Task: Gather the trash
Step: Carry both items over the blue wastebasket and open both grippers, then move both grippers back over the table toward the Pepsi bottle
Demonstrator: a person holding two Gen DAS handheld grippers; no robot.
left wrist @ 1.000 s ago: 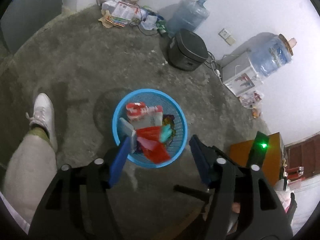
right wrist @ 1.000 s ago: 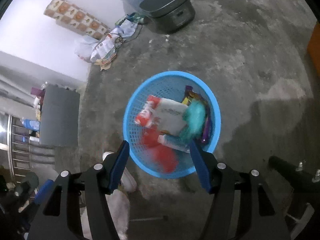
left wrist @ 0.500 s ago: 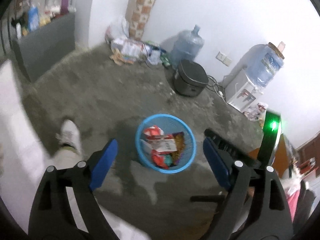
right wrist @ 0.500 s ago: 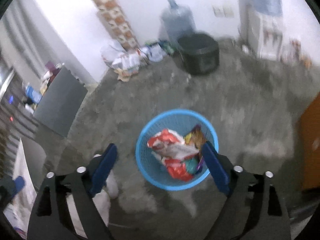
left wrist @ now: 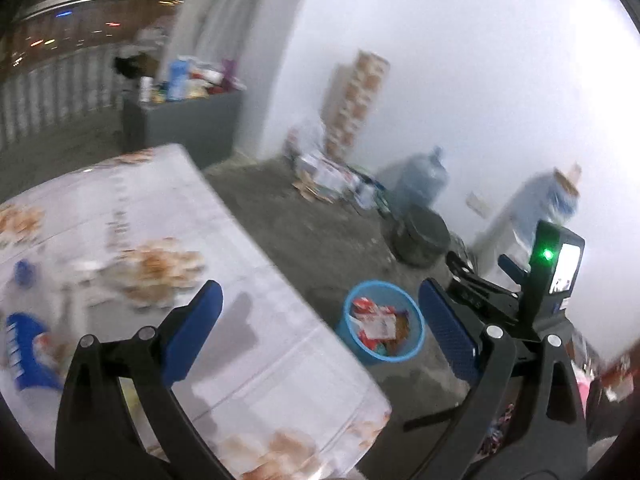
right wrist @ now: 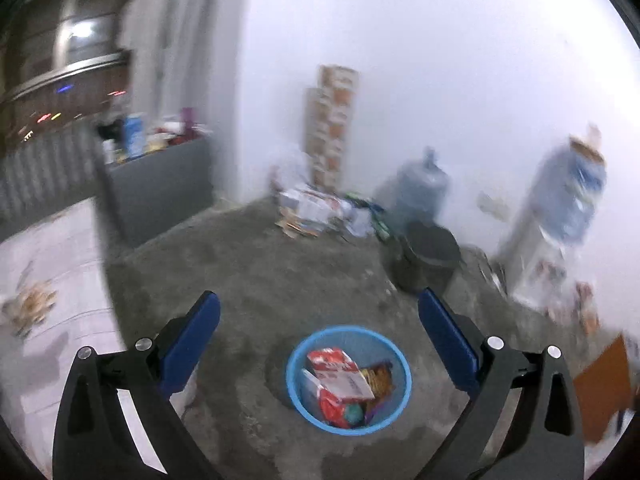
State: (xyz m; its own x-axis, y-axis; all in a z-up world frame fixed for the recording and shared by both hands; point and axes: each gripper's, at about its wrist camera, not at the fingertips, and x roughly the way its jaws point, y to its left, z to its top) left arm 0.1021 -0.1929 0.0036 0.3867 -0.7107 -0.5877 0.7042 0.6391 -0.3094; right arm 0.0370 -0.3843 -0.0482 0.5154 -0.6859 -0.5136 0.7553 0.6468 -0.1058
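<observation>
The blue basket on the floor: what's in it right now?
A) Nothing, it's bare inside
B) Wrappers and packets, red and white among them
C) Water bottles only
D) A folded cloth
B: the blue basket holds a heap of packaging, with a red-and-white packet on top, seen between the wide-open, empty jaws of the right gripper.

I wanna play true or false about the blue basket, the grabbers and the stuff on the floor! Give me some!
1. The basket has wrappers in it. True.
2. The left gripper holds a wrapper. False: its jaws have just been opening and nothing is between them.
3. The basket stands on the table. False: it stands on the floor, beside the table.
4. The right gripper is open and empty. True.
5. A black pot sits behind the basket. True.
</observation>
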